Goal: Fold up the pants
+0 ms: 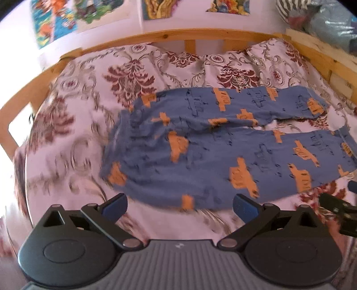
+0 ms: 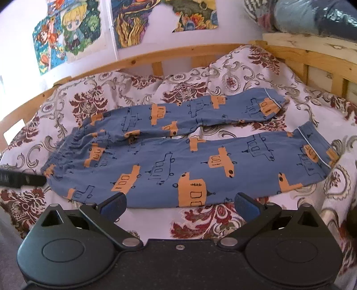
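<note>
Blue pants [image 1: 200, 142] with orange and dark bus prints lie flat on the bed, waistband to the left, both legs running to the right and split apart. The right wrist view shows the same pants [image 2: 178, 156], with white piping at the cuffs. My left gripper [image 1: 179, 206] is open, hovering just short of the near edge of the pants, nothing between its blue-padded fingers [image 1: 115, 206]. My right gripper [image 2: 180, 204] is also open, just before the near leg's lower edge. The other gripper shows at the right edge [image 1: 339, 214] and at the left edge [image 2: 20, 178].
The bed has a white cover with maroon floral print [image 2: 212, 223] and a wooden rail [image 1: 156, 36] along the far and right sides. Posters [image 2: 73, 33] hang on the wall behind. Bundled bedding [image 2: 312, 17] is piled at the top right.
</note>
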